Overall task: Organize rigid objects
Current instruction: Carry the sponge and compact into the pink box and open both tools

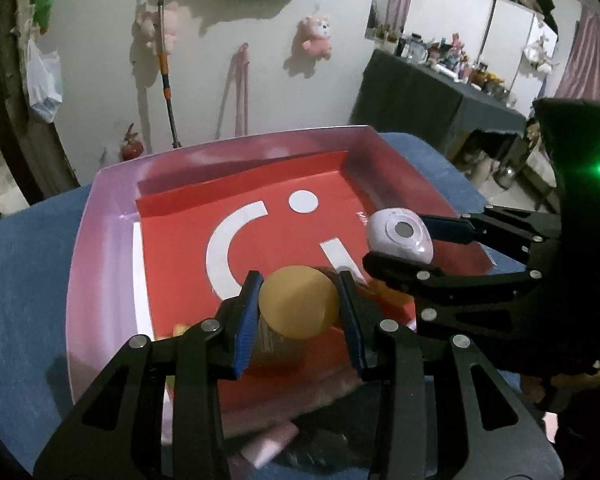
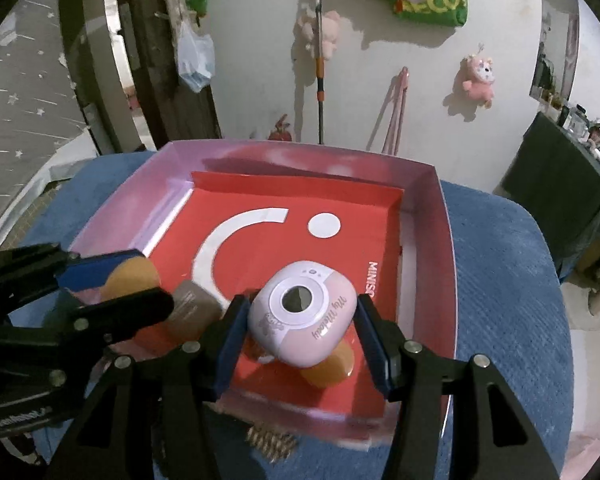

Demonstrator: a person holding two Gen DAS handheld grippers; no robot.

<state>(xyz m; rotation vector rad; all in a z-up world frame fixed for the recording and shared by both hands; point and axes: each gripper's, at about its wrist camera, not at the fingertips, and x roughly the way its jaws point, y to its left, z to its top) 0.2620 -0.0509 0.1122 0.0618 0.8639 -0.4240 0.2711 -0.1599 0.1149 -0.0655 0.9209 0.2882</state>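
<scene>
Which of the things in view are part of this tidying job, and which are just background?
Job:
- round yellow-orange jar, in left gripper
- pink rounded toy camera, in right gripper
- pink box tray with red liner
- brown rectangular block

Background:
- pink plush toy on the wall
- orange-handled mop

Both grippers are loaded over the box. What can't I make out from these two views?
- Left wrist: body of the yellow-capped item, hidden under its own cap and blurred.
- Left wrist: pink thing at the bottom, blurred, behind the left gripper.
- Right wrist: orange item, mostly under the pink device.
</scene>
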